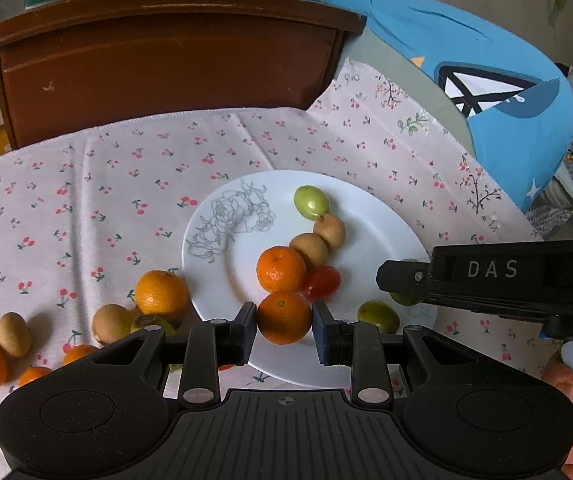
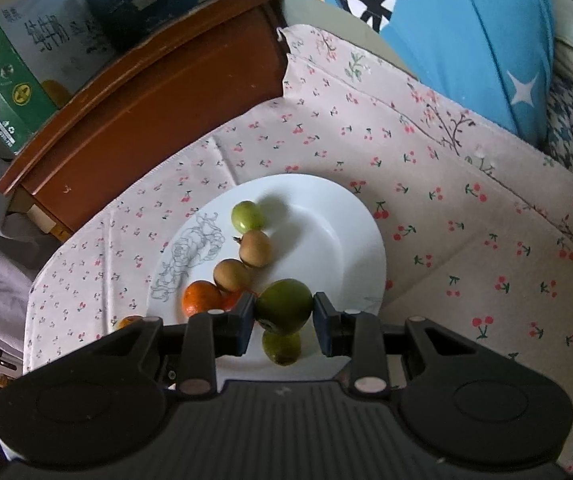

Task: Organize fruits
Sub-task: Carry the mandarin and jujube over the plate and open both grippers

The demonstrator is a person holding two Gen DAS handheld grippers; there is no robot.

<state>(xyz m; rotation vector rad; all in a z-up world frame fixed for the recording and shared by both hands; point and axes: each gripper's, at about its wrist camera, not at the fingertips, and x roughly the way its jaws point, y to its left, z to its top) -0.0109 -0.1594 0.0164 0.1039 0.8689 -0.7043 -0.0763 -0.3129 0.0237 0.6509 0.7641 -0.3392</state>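
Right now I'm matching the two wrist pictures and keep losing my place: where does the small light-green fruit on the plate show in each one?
Left wrist view: the light-green fruit lies at the upper right of the white plate, at the far end of the fruit row.
Right wrist view: the light-green fruit lies near the plate's upper left, beside the flower drawing.
Shared landmark: that grey flower drawing on the plate.

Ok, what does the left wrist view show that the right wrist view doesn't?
Only the left wrist view: loose fruit on the cloth left of the plate, such as a mandarin, and the left tool gripping an orange mandarin. Only the right wrist view: the right tool gripping a dark green fruit. Both show the white plate with its fruit row.
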